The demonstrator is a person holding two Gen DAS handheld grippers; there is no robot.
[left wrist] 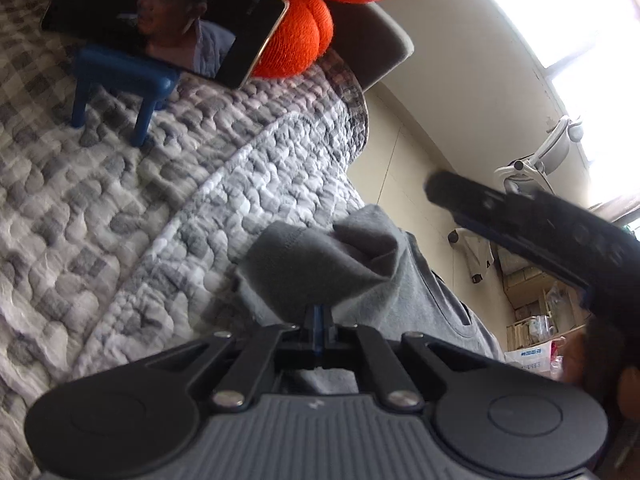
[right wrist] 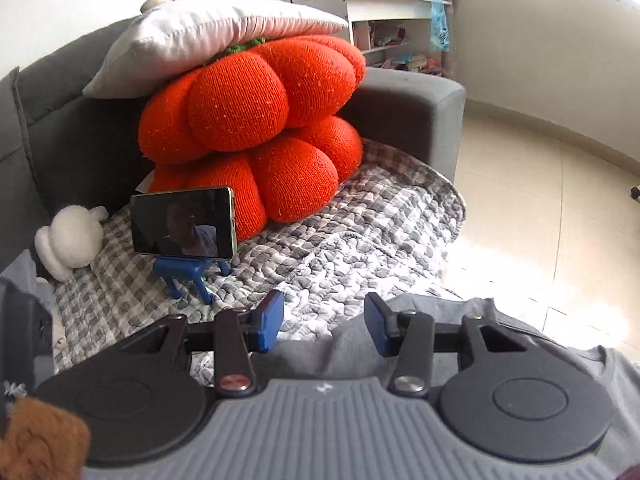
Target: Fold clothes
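Only our right wrist view shows the whole sofa end: the orange knitted cushion [right wrist: 256,128], the white pillow [right wrist: 208,36] on top, and the phone [right wrist: 183,222] on its blue stand [right wrist: 188,272] ahead. Our left wrist view alone shows the right gripper [left wrist: 520,220] beside us. Our left gripper [left wrist: 318,318] is pinched closed on a bunched fold of the grey T-shirt [left wrist: 332,256]. Our right gripper [right wrist: 324,326] stands wide apart, empty, hovering just over the grey T-shirt on the checked quilt [right wrist: 360,232].
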